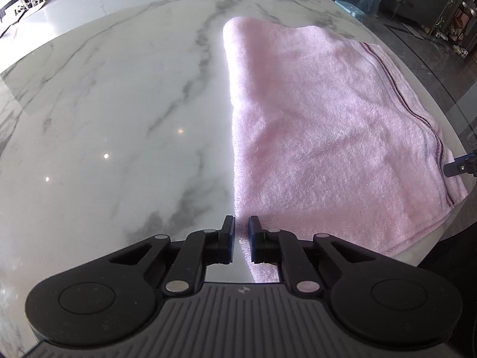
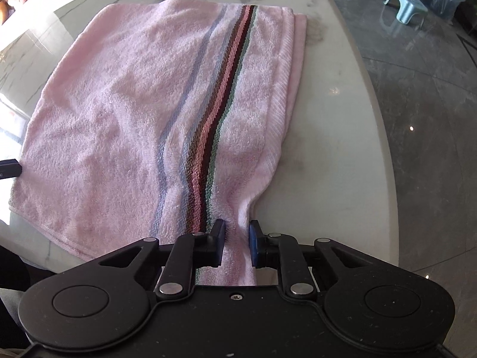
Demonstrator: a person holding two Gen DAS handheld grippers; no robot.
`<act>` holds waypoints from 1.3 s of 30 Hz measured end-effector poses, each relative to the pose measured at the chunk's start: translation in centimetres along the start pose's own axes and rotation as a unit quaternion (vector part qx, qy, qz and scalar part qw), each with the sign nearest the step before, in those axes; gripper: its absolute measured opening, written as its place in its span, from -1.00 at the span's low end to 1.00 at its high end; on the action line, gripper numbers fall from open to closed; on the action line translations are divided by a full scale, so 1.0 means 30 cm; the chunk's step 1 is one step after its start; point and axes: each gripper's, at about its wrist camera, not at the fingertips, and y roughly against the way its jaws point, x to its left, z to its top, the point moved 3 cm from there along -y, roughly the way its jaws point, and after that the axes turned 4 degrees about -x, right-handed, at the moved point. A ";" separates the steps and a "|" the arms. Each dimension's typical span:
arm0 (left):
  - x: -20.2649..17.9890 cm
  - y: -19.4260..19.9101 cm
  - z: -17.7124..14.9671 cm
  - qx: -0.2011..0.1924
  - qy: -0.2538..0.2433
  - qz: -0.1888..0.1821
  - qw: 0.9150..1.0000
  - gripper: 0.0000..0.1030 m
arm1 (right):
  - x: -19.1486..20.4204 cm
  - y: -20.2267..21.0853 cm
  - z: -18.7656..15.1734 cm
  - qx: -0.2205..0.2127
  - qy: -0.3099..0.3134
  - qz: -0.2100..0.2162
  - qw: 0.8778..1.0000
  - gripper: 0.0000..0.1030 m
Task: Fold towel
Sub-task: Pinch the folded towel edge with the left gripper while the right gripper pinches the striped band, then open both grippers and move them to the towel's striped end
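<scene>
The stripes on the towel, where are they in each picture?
Left wrist: stripes run thin along the towel's far right edge.
Right wrist: stripes run wide down the middle, into the right gripper.
Shared landmark: the marble table.

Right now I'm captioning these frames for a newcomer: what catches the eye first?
A pink towel lies on the white marble table, its multicoloured stripe band near the right edge. The right gripper pinches the near corner by the stripes; the left gripper straddles the opposite near edge.

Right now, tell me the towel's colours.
Pink towel with blue, maroon, green stripes; right wrist view.
</scene>
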 end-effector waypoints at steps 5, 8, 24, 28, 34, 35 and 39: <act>0.085 0.026 -0.024 0.003 0.021 0.014 1.000 -0.83 | 0.114 -0.031 0.036 -0.004 0.033 0.001 0.999 -0.71; 0.143 0.051 -0.054 0.005 0.035 0.020 0.999 -0.83 | 0.176 -0.047 0.046 -0.004 0.051 0.008 0.999 -0.71; 0.242 0.136 -0.165 0.014 0.060 0.033 0.998 -0.83 | 0.289 -0.069 0.041 0.000 0.098 0.028 0.995 -0.71; 0.232 0.137 -0.153 0.015 0.053 0.034 0.998 -0.80 | 0.265 -0.099 0.066 -0.004 0.097 0.027 0.995 -0.70; 0.223 0.156 -0.150 0.010 0.021 0.035 0.999 -0.80 | 0.238 -0.051 0.055 -0.035 0.110 0.037 0.993 -0.59; 0.222 0.159 -0.147 0.007 0.013 0.035 0.999 -0.80 | 0.242 -0.038 0.051 -0.042 0.123 0.038 0.991 -0.59; 0.185 0.193 -0.144 0.001 -0.045 0.030 0.999 -0.53 | 0.257 0.014 0.036 -0.071 0.171 0.042 0.982 -0.36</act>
